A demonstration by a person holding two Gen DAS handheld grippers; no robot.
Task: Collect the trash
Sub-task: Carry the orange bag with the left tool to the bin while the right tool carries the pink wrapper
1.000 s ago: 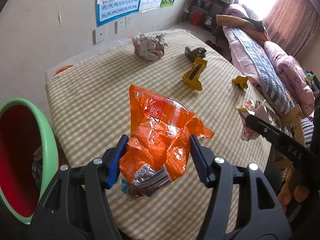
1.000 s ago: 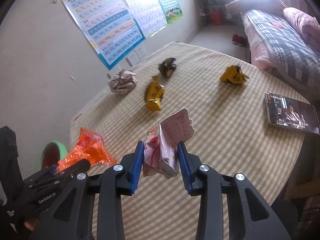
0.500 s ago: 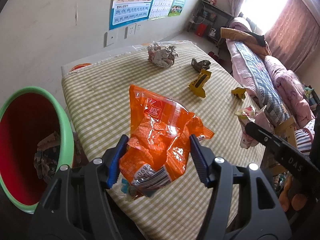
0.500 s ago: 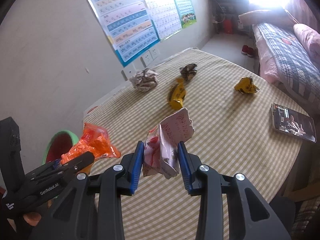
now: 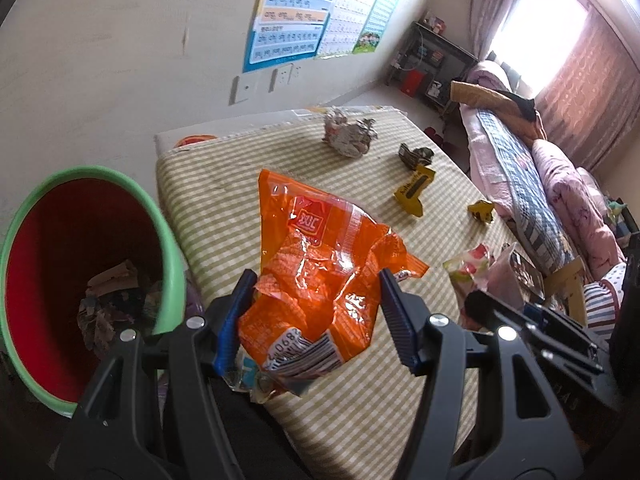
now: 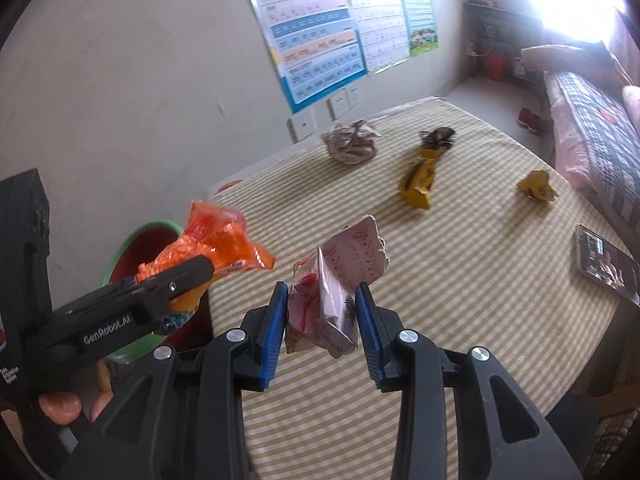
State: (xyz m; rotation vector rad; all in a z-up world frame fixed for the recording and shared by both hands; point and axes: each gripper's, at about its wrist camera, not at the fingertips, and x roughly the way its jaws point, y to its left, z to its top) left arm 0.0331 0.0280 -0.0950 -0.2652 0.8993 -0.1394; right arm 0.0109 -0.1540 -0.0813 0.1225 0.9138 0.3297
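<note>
My left gripper (image 5: 316, 312) is shut on an orange snack bag (image 5: 320, 264), held above the table's left edge beside a red bin with a green rim (image 5: 80, 264) that holds crumpled trash. My right gripper (image 6: 322, 324) is shut on a pink and white wrapper (image 6: 340, 280), held above the table. The orange bag (image 6: 216, 244) and the bin (image 6: 132, 248) also show at the left of the right wrist view. The pink wrapper (image 5: 480, 268) shows at the right of the left wrist view.
On the checked tablecloth (image 6: 460, 280) lie a crumpled paper ball (image 6: 352, 142), a dark wrapper (image 6: 438, 136), a yellow wrapper (image 6: 418, 184), a small yellow wrapper (image 6: 538, 186) and a phone (image 6: 606, 262). A bed (image 5: 528, 168) stands beyond the table.
Both grippers have moved left toward the bin with their trash still held. The bin now shows larger and nearer in the left wrist view.
</note>
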